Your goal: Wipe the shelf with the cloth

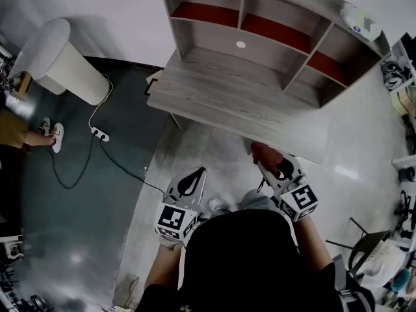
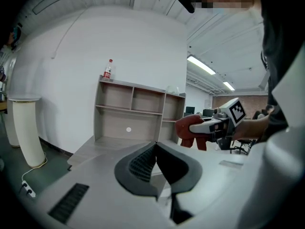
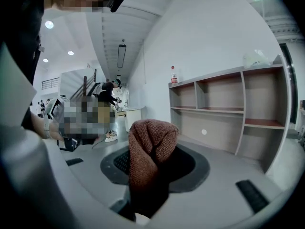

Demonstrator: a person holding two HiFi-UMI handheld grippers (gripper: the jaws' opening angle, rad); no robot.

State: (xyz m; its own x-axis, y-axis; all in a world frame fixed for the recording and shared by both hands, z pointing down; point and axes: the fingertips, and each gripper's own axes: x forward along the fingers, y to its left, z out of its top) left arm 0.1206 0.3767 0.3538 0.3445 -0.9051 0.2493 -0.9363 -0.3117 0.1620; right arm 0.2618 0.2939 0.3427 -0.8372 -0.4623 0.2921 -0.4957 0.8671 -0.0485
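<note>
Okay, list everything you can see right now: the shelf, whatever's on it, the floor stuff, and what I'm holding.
grey wood-grain shelf unit: one, grey with reddish boards, against the white wall ahead.
clear bottle with red cap: one, on the unit's top, left end.
white crumpled bundle: one, on the unit's top, right end.
white cylindrical stand: one, on the floor left of the unit.
white power strip: one, with a dark cable, on the floor by the stand.
reddish-brown knitted cloth: one, clamped in the right gripper.
left gripper: one, white, fingers shut, empty.
right gripper: one, white, fingers shut on the cloth, near the unit's front edge.
</note>
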